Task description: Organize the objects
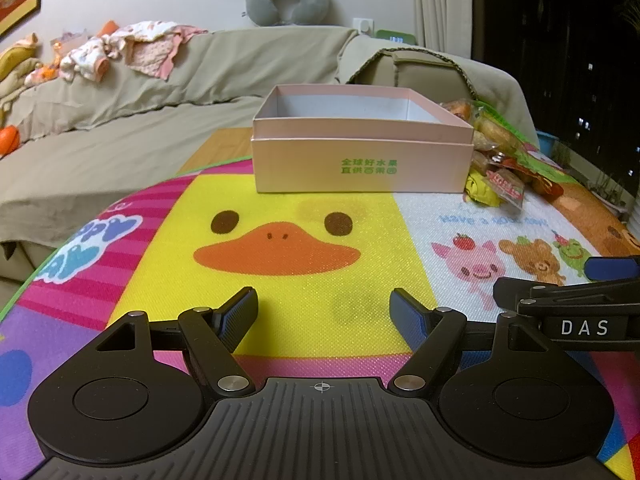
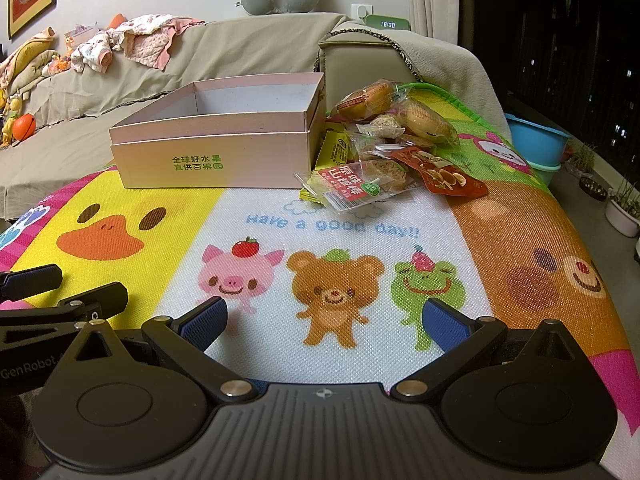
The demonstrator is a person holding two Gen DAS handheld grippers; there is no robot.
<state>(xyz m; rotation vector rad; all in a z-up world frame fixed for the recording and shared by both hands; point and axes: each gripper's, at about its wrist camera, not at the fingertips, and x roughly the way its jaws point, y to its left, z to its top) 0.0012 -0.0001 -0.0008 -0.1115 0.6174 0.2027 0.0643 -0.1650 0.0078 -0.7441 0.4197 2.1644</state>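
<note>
On the cartoon mat (image 2: 340,216) | pink box (image 2: 216,148) beside snack packets (image 2: 384,148) | left tongs (image 1: 324,312), right tongs (image 2: 324,320) both spread, empty

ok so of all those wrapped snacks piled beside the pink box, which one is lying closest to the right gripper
The clear packet with the red label and white Chinese lettering. It lies at the pile's front edge, on the white mat panel, ahead of the red-orange pouch and the yellow-green packets behind it.
</note>
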